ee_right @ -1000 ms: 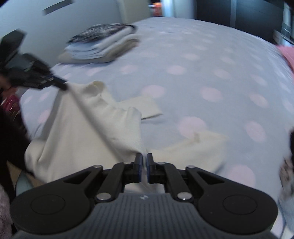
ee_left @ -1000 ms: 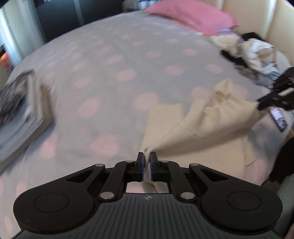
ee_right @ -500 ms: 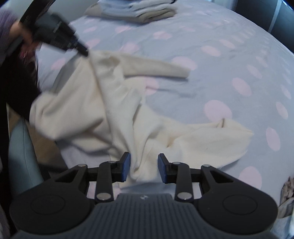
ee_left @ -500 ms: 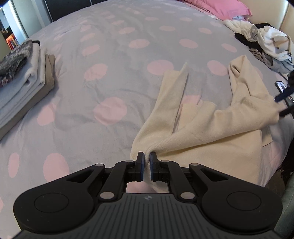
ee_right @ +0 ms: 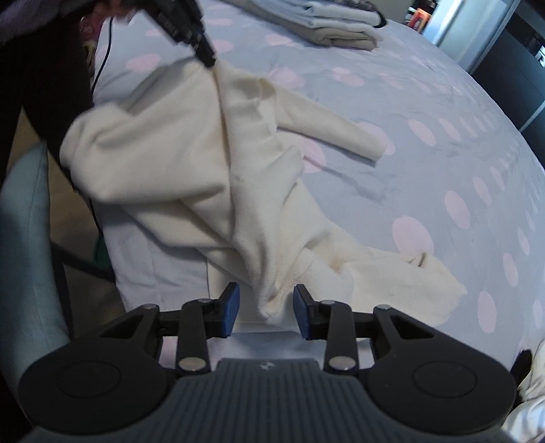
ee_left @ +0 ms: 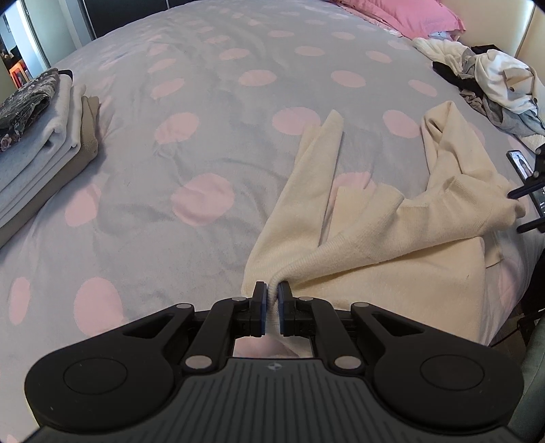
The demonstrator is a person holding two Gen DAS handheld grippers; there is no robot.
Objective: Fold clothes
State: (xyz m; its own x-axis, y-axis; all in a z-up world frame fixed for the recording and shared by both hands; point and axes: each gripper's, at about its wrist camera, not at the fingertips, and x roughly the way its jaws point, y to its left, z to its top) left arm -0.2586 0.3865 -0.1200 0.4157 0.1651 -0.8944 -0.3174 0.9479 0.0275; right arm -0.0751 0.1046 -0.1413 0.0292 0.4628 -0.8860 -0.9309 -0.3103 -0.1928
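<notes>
A cream sweater (ee_left: 391, 245) lies rumpled near the bed's front edge, with both sleeves stretched out across the bedspread. My left gripper (ee_left: 270, 298) is shut on a pinch of its shoulder. In the right wrist view the left gripper (ee_right: 207, 61) pulls that shoulder up at the top left. My right gripper (ee_right: 267, 310) is open, and the other shoulder of the sweater (ee_right: 211, 177) sits loose between its blue pads (ee_right: 231, 308). From the left wrist view, the right gripper (ee_left: 521, 211) shows at the far right edge, fingers apart around the cloth.
A grey bedspread (ee_left: 211, 143) with pink dots covers the bed. A stack of folded clothes (ee_left: 44, 136) sits at its left side. Unfolded clothes (ee_left: 494, 78) are heaped at the right, near a pink pillow (ee_left: 402, 13). A teal chair (ee_right: 24, 238) stands beside the bed.
The right gripper opened and let go of the sweater's shoulder. The sweater came down onto the bed and its sleeves spread out. The left gripper kept its hold.
</notes>
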